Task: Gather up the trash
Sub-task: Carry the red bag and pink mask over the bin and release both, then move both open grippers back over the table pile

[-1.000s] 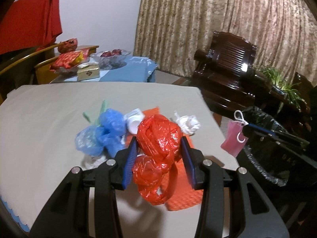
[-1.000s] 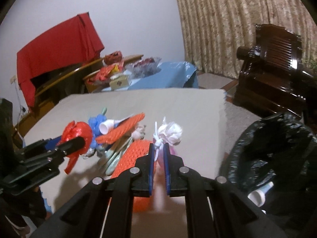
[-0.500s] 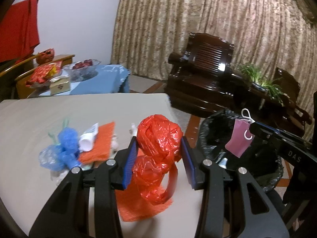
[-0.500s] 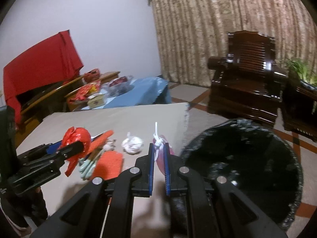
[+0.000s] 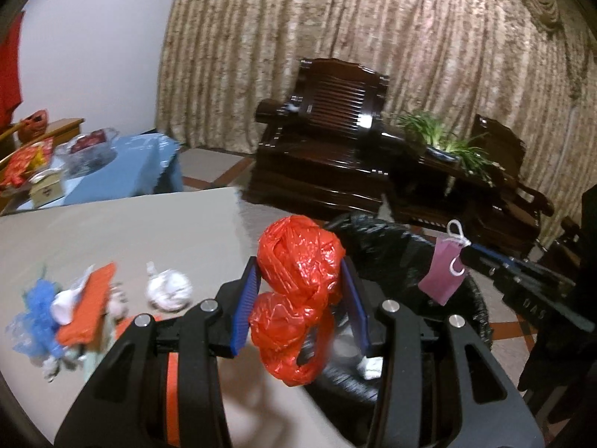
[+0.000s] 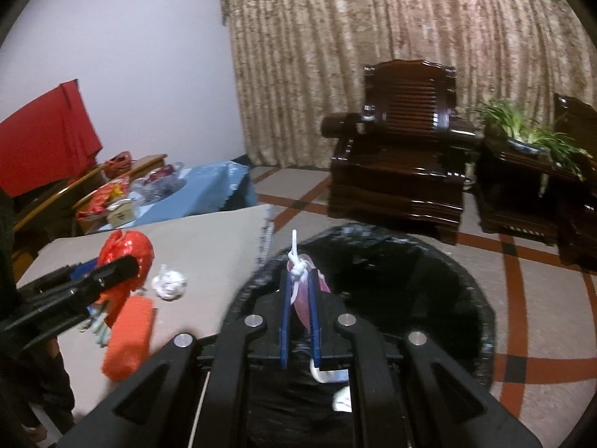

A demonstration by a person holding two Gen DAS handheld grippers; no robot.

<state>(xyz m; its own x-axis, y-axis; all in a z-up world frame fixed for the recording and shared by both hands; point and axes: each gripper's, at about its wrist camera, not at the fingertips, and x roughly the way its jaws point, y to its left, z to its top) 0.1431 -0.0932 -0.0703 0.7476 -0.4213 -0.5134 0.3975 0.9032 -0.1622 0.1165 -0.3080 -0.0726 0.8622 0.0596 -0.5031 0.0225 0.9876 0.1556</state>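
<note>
On the table (image 5: 112, 231) lie a blue bag (image 5: 37, 302) and a white wad (image 5: 169, 290). The left gripper (image 5: 300, 298) pinches a red bag (image 5: 298, 283) at the table's edge. The right gripper (image 6: 300, 311) clamps a pink mask (image 6: 304, 298) over the black bin (image 6: 466, 291).

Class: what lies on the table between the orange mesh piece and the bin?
A white knotted bag lies between the orange mesh and the black-lined bin, shown in the right wrist view.

Your bin (image 6: 377, 336) stands on the floor just beside the bench (image 5: 123, 231) edge. On the bench, left of the bin, lies the wad (image 5: 168, 290), with the trash pile (image 5: 71, 313) farther left. Behind the bin stands the armchair (image 6: 403, 156), the plant (image 6: 530, 130) to its right.
</note>
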